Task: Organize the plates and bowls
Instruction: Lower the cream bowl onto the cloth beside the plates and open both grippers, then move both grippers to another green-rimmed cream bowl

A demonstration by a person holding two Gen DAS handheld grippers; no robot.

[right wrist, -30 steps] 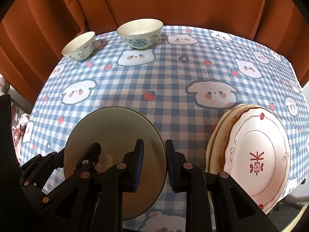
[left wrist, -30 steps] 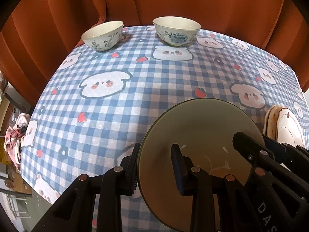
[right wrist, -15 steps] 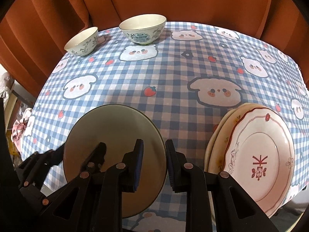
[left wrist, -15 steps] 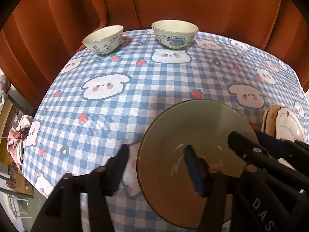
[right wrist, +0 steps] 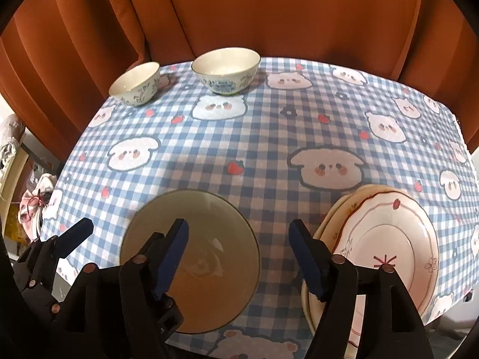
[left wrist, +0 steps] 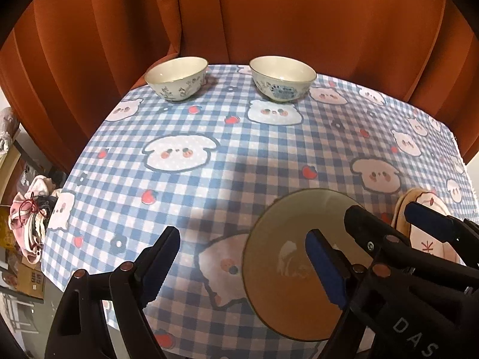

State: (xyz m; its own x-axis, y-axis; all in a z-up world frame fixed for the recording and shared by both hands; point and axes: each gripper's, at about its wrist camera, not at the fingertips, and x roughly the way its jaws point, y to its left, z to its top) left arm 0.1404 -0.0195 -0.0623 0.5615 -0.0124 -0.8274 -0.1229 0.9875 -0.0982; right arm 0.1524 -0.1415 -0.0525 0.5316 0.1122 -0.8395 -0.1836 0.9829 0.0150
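Note:
A tinted glass plate (left wrist: pixel 278 299) (right wrist: pixel 209 218) lies flat on the checked tablecloth near the front edge. My left gripper (left wrist: pixel 242 248) hangs just above the plate's left rim, jaws opening, one finger over the glass and the other off it. My right gripper (right wrist: pixel 238 245) straddles the right rim the same way, jaws opening, pads clear of the glass. Two patterned bowls (left wrist: pixel 176 77) (left wrist: pixel 283 77) stand apart at the far edge. A stack of pink-rimmed plates (right wrist: pixel 389 248) sits at the front right.
The table (right wrist: pixel 269 137) carries a blue-and-white cloth with bear prints. An orange curtain (right wrist: pixel 269 15) hangs close behind it. Pink cloth and clutter (left wrist: pixel 27 224) lie below the left edge. The plate stack overhangs the front right corner.
Both grippers went from shut on the glass plate's rim to wide apart and rose slightly. The plate now rests on the cloth, free of both.

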